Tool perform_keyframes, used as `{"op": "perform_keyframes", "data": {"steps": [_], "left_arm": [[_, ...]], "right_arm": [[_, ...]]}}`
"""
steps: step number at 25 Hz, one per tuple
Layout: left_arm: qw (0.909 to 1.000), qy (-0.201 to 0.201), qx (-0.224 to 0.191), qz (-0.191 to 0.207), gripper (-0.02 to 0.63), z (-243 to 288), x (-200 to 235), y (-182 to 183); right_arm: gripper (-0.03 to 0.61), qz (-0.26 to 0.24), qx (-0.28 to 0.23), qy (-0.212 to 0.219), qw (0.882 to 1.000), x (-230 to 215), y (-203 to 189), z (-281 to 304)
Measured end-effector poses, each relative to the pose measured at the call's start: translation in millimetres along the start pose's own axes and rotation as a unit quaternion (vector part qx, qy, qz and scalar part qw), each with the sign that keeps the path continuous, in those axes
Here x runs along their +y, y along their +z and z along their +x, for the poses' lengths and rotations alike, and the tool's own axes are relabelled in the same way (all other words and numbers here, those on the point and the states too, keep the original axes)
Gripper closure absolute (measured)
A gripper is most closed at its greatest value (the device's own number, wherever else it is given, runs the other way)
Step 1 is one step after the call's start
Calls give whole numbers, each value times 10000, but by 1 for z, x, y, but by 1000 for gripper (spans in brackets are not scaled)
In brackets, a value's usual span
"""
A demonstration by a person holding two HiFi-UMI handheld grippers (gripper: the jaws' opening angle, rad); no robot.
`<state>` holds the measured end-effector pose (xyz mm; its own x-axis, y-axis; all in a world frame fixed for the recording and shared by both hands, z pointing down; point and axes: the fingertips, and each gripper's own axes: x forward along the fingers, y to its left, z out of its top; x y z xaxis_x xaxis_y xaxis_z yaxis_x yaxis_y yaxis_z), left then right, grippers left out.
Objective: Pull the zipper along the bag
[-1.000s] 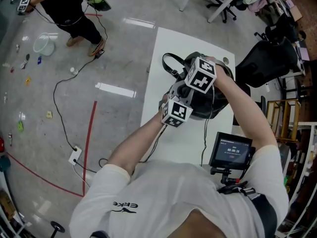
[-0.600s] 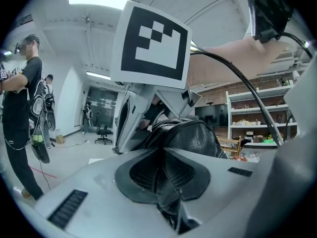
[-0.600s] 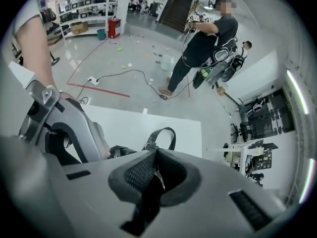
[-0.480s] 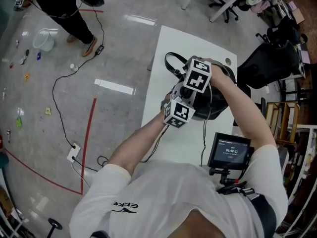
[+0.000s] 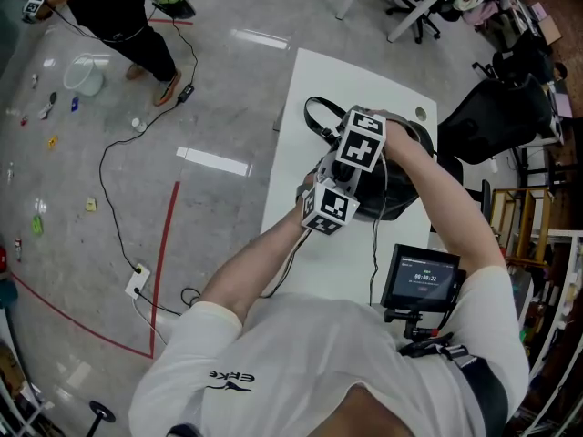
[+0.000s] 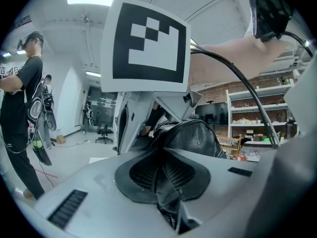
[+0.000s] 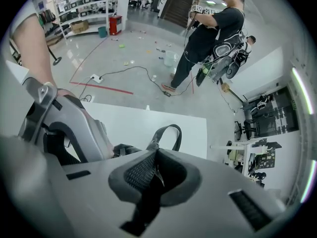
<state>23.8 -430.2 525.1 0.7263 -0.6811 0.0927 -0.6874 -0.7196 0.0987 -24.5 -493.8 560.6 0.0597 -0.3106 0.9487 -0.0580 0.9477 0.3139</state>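
A black leather bag [image 5: 397,186] lies on the white table [image 5: 310,80], its strap loop [image 5: 316,116] pointing to the far left. Both grippers meet over the bag's left end. My left gripper [image 6: 161,178] is shut on a fold of the bag's black material [image 6: 194,138]. My right gripper [image 7: 155,175] is shut, and a thin metal zipper pull [image 7: 159,177] shows between its pads. In the head view the marker cubes [image 5: 363,140] hide the jaws and the zipper line. The strap handle [image 7: 166,135] arches just beyond the right jaws.
A small monitor [image 5: 424,280] with cables stands at the table's near right edge. A black office chair [image 5: 496,107] is to the right of the table. A person [image 5: 118,16] with cables stands on the floor at far left. A power strip [image 5: 137,285] lies near red floor tape.
The right gripper's cube has drifted slightly left over the bag. Both grippers keep their hold. The person at the far left has shifted position.
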Motion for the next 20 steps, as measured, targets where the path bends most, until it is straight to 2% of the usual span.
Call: {"op": "perform_keyframes", "data": {"steps": [3,7,20], "left_arm": [[10000,-2,1,21,609,0,-1,0],[10000,4,-1,59,609,0,0,3],[9989,444,63,158,609,-5,-13,15]], "right_arm": [[560,63,-76,-105,9999,-3,-1,-2],[560,277,-291,-455,9982,-16,-3,-13],[555,897,-1032,-1332,9816,-27,-47,-65]]}}
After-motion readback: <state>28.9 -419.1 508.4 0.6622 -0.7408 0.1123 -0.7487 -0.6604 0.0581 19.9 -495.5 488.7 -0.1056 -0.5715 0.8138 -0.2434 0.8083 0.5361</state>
